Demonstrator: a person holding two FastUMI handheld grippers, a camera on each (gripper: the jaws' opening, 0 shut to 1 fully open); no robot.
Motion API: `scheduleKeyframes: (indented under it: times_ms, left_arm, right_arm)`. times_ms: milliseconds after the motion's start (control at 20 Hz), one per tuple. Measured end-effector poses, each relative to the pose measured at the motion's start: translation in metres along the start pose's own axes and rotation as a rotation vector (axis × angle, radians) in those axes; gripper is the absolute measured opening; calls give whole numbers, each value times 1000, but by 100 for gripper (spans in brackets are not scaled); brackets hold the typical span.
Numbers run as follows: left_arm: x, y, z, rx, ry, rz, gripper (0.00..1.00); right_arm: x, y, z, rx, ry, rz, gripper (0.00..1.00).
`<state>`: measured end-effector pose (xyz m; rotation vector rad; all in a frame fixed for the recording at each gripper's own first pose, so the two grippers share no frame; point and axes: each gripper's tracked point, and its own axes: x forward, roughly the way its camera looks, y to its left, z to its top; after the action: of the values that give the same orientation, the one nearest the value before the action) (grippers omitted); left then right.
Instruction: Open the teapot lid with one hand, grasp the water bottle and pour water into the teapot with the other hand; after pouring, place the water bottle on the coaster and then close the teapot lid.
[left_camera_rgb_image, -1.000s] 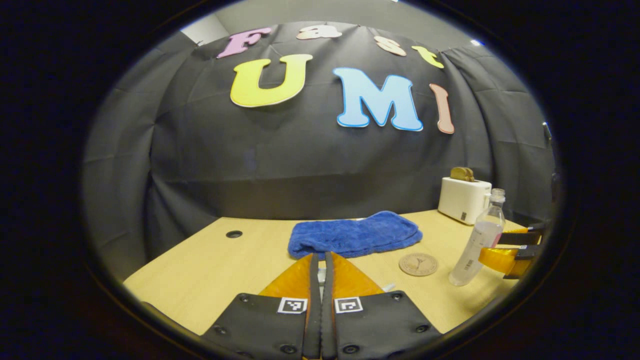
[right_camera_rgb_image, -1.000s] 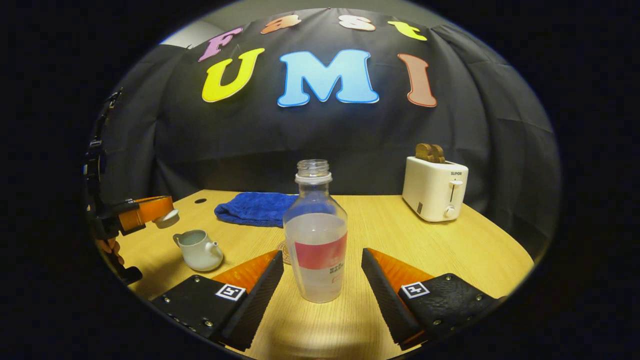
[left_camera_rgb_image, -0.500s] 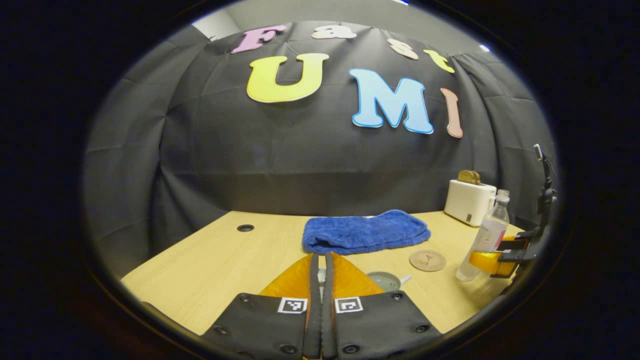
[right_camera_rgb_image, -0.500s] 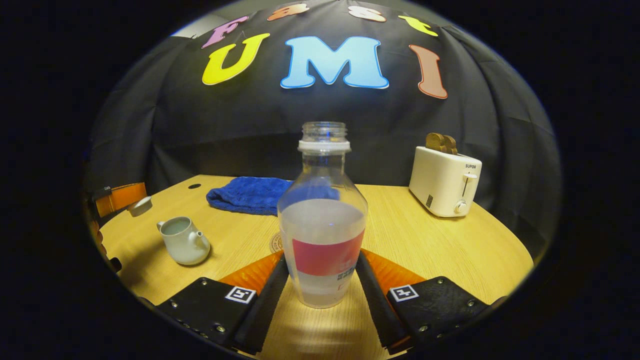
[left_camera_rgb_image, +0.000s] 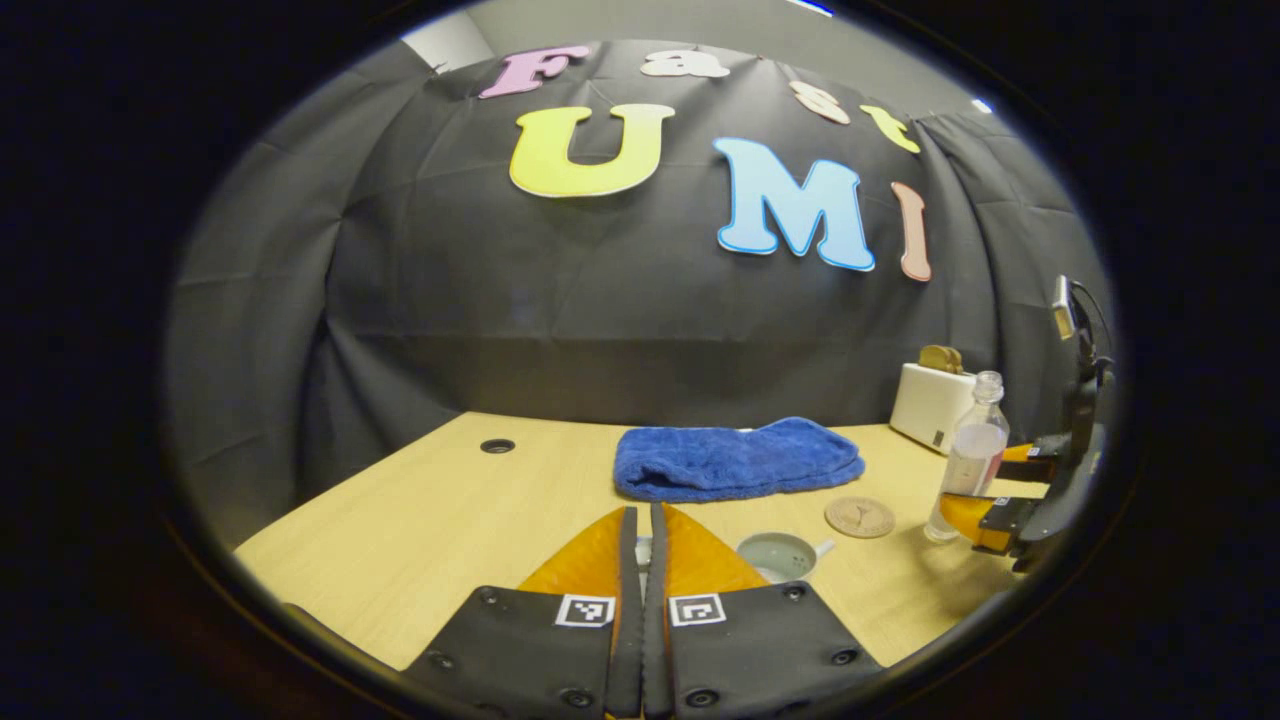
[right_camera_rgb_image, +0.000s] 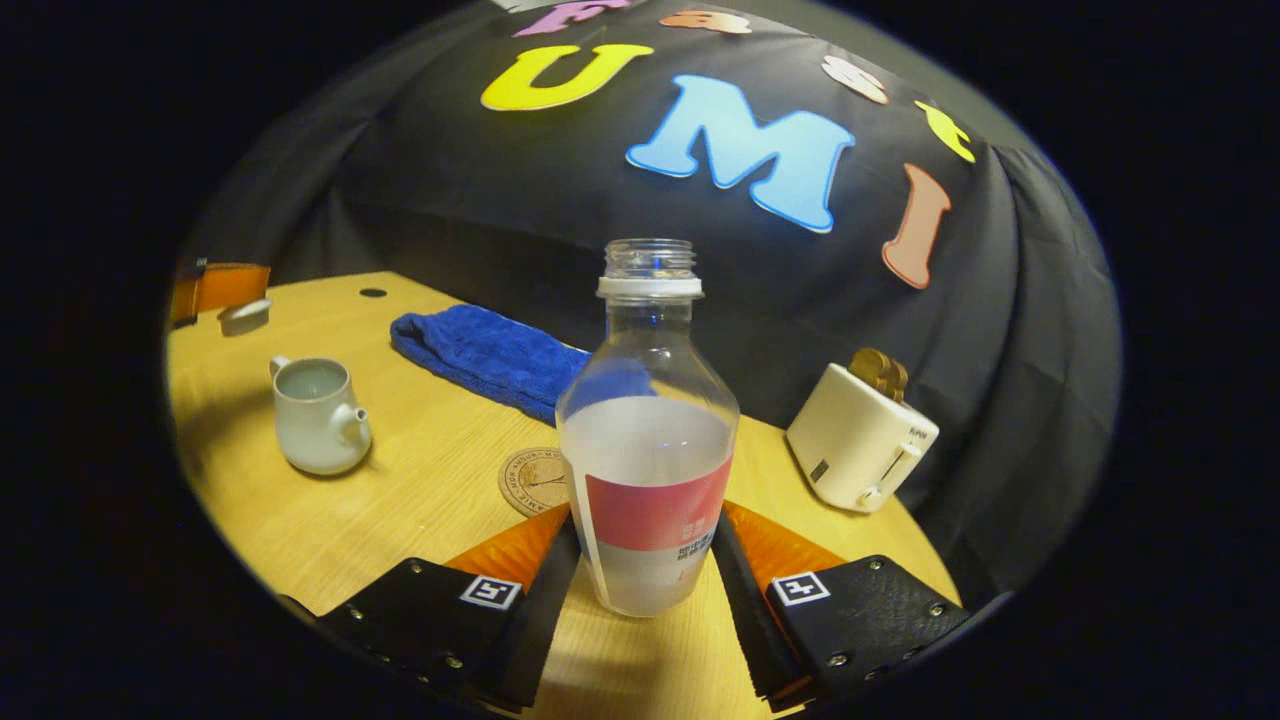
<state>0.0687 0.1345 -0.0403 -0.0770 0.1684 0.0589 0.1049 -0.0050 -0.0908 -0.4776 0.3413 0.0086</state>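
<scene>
My right gripper (right_camera_rgb_image: 645, 525) is shut on the clear water bottle (right_camera_rgb_image: 648, 440), which is capless, about half full and has a red label. The pale teapot (right_camera_rgb_image: 315, 415) stands open on the table to its left, with the round coaster (right_camera_rgb_image: 533, 480) between them. At the far left edge my left gripper (right_camera_rgb_image: 215, 290) holds the small lid (right_camera_rgb_image: 244, 315) above the table. In the left gripper view my left gripper (left_camera_rgb_image: 640, 515) is shut, with the lid mostly hidden between its fingers. The open teapot (left_camera_rgb_image: 778, 556), coaster (left_camera_rgb_image: 859, 517), bottle (left_camera_rgb_image: 968, 460) and right gripper (left_camera_rgb_image: 1000, 490) lie to its right.
A folded blue towel (right_camera_rgb_image: 480, 350) lies behind the coaster toward the cloth wall. A white toaster (right_camera_rgb_image: 860, 450) with bread in it stands at the back right. The wooden table (left_camera_rgb_image: 420, 530) has a cable hole (left_camera_rgb_image: 497, 446) at the back left.
My right gripper closed on the bottle and has tilted with it. The left gripper drew back to the left with the lid, which brought the open teapot into its view.
</scene>
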Motion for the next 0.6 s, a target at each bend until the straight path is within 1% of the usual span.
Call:
scheduleKeyframes:
  times_ms: [350,600]
  left_arm:
    - [-9,22,-5,-3,6,24,7]
    - [-11,34,-11,-10,15,42,7]
  right_arm:
    - [15,22,26,-313,-7,-13,76]
    - [20,36,42,-554,-48,-53,76]
